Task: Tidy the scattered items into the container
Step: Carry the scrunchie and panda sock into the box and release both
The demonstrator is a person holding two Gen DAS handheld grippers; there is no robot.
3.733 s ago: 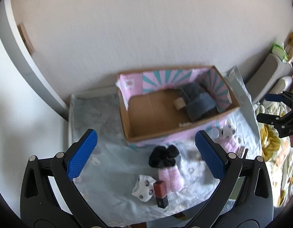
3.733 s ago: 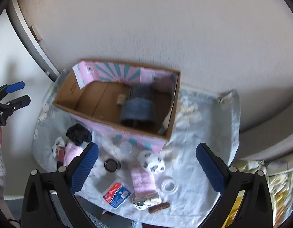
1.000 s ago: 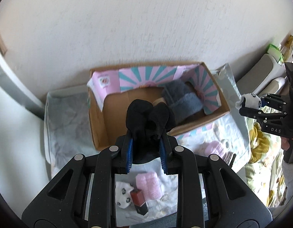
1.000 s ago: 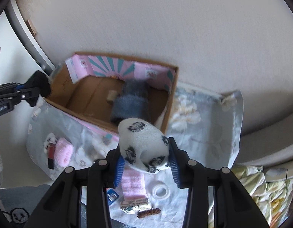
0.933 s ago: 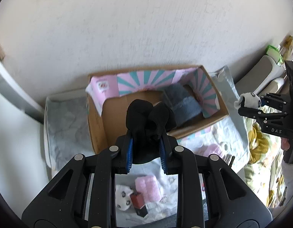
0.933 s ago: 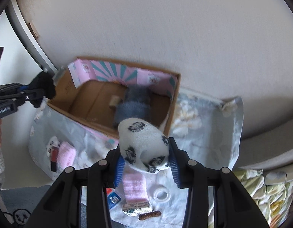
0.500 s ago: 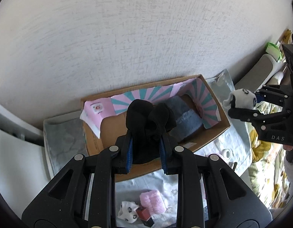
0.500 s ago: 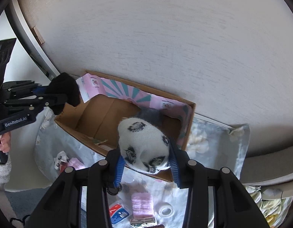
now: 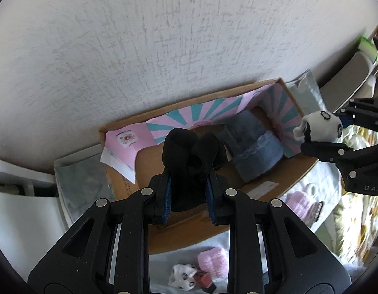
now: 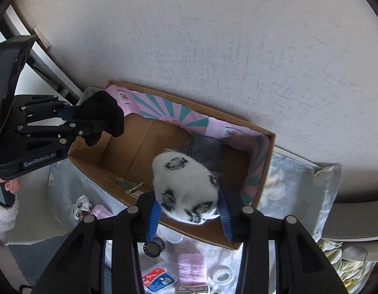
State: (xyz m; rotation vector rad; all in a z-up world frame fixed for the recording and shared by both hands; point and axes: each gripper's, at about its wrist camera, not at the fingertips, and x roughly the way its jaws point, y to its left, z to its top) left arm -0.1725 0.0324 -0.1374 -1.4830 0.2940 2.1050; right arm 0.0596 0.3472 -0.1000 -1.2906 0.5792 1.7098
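My left gripper (image 9: pixel 190 191) is shut on a black sock bundle (image 9: pixel 191 152) and holds it above the open cardboard box (image 9: pixel 120 181). My right gripper (image 10: pixel 189 215) is shut on a white sock ball with black spots (image 10: pixel 186 186), above the box's (image 10: pixel 267 161) near right part. The right gripper and its sock ball (image 9: pixel 318 128) show at the right in the left wrist view. The left gripper with the black bundle (image 10: pixel 103 117) shows over the box's left end in the right wrist view. A grey-blue folded cloth (image 9: pixel 252 152) lies in the box.
On the pale sheet (image 10: pixel 287 183) in front of the box lie pink sock rolls (image 10: pixel 191 268) (image 9: pixel 212 262), another spotted sock (image 9: pixel 183 275), a red-and-black stick (image 9: pixel 205 280), a tape roll (image 10: pixel 222 276), a blue-red packet (image 10: pixel 157 279) and a small dark jar (image 10: pixel 153 246). A white wall stands behind.
Both grippers have moved forward and up over the box, each still holding its sock. The box now sits lower and nearer in both views.
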